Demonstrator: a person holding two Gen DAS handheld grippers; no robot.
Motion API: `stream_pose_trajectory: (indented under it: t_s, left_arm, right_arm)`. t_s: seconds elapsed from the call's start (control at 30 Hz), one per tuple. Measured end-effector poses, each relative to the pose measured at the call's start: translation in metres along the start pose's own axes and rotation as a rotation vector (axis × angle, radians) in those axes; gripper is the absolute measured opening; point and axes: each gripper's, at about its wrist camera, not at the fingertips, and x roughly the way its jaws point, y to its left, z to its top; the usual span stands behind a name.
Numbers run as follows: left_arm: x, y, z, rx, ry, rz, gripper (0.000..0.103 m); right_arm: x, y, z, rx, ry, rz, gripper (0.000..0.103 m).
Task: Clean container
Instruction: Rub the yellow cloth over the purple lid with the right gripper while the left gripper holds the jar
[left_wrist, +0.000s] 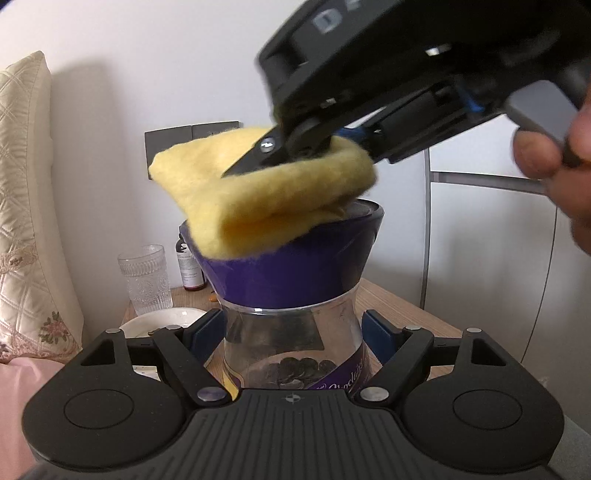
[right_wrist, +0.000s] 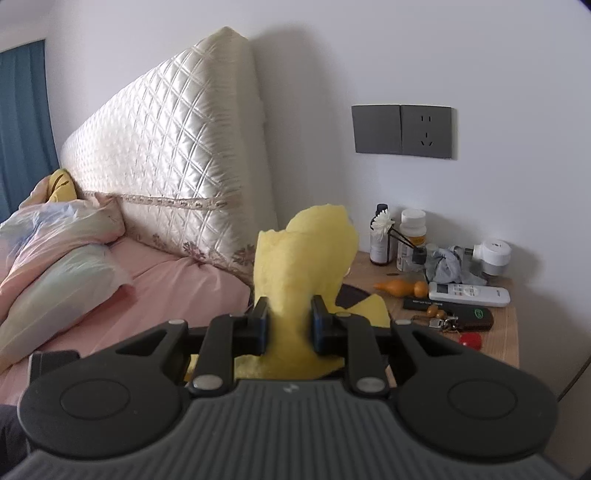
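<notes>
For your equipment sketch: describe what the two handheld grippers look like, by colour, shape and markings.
The left gripper and the right gripper match: black linkage arms with silver pivot pins, blue finger pads, a ribbed grey body flanked by round black discs, and a small centre emblem.

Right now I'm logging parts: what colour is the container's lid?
Purple lid, clearest in the left wrist view.
</notes>
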Motion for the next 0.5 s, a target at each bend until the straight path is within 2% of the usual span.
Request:
stream_pose_trajectory:
  t_s: [0.1,0.27,0.5]
  left_arm:
    - [0.0,0.0,-0.001,0.001,-0.002,0.001,0.084]
    - [0.0,0.0,-0.001,0.002,-0.001,0.001,0.084]
    - [0.0,-0.001,-0.002,-0.001,-0.002,0.009,0.084]
  right_arm:
    - [-0.008,-0.006,-0.003,0.028,0.007,0.015,0.023]
    - [-0.015,-0.01,-0.003,-0.006,0.014,-0.004,0.023]
    - [-0.005,-0.027,0.005,-0.026,0.019,-0.028,0.023]
